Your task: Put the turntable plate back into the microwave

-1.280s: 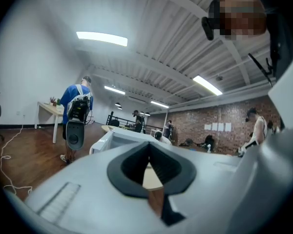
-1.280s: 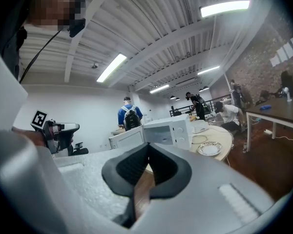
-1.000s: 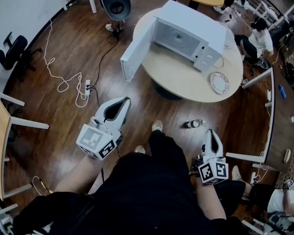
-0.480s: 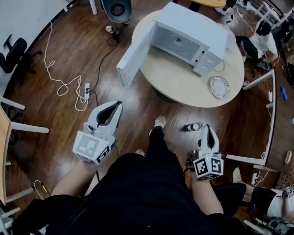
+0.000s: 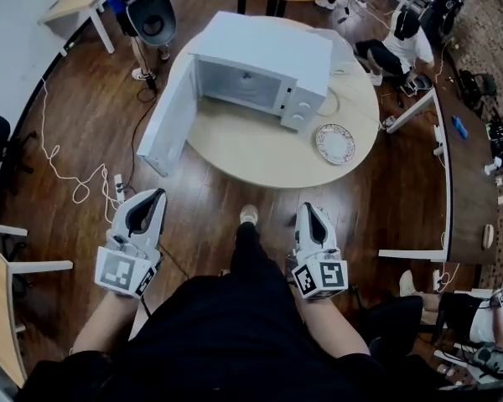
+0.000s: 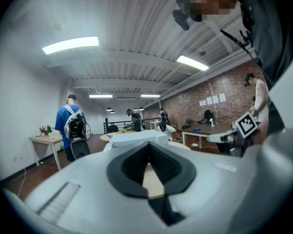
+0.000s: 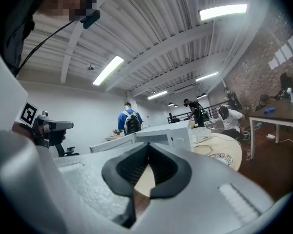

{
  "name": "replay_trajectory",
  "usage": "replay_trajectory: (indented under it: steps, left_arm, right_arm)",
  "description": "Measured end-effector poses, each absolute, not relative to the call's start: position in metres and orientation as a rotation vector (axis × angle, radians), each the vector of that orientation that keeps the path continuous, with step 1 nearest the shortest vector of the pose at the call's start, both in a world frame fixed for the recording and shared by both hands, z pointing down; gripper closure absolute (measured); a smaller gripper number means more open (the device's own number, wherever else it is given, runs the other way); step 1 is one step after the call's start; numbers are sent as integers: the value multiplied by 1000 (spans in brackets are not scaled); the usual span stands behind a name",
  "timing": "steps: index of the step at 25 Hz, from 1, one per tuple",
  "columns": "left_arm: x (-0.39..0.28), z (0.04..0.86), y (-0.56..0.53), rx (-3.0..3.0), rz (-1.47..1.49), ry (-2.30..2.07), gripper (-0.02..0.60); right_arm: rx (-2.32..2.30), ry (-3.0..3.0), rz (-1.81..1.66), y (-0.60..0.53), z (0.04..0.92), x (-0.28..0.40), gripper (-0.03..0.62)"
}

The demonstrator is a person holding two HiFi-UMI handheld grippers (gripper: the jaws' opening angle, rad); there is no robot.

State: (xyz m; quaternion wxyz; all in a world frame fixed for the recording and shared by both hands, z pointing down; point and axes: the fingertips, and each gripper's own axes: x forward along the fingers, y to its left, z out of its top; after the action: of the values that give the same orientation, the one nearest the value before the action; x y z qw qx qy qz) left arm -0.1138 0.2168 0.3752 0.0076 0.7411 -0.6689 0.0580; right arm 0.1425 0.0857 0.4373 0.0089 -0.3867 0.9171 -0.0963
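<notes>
The left claw (image 5: 153,198) and right claw (image 5: 307,211) are shut tight and hold nothing. The plate (image 5: 335,143) lies on the desk (image 5: 251,145) beside the microwave (image 5: 260,69), far from both claws. The door (image 5: 169,115) is open. Step close, open 1 claw wide, then pinch the rim softly.

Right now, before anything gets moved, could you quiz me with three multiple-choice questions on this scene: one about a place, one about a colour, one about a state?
1. Where does the plate lie relative to the microwave?
A. inside it
B. beside it on the round table
C. on top of it

2. What colour is the microwave?
A. white
B. black
C. red

3. How is the microwave's door?
A. shut
B. missing
C. swung open

Answers:
1 B, the head view shows the plate on the tabletop next to the microwave.
2 A, its casing and door are white.
3 C, the door stands out sideways and the cavity shows.
</notes>
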Motion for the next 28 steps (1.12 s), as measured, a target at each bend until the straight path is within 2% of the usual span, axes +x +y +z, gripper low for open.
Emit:
replay_trajectory:
  steps: [12, 17, 22, 28]
  left_arm:
    - [-111, 381, 129, 2367, 204, -1961, 577]
    - [-114, 397, 80, 2430, 297, -1863, 577]
    - [-114, 402, 36, 2458, 368, -1811, 577]
    - [-137, 407, 0, 2394, 377, -1847, 577]
  right_arm:
    - [-1257, 2865, -360, 17, 446, 131, 592]
    - [-1294, 2815, -339, -15, 443, 118, 592]
    - [-1330, 2801, -492, -49, 472, 118, 592]
    - [-1229, 2882, -484, -86, 476, 96, 592]
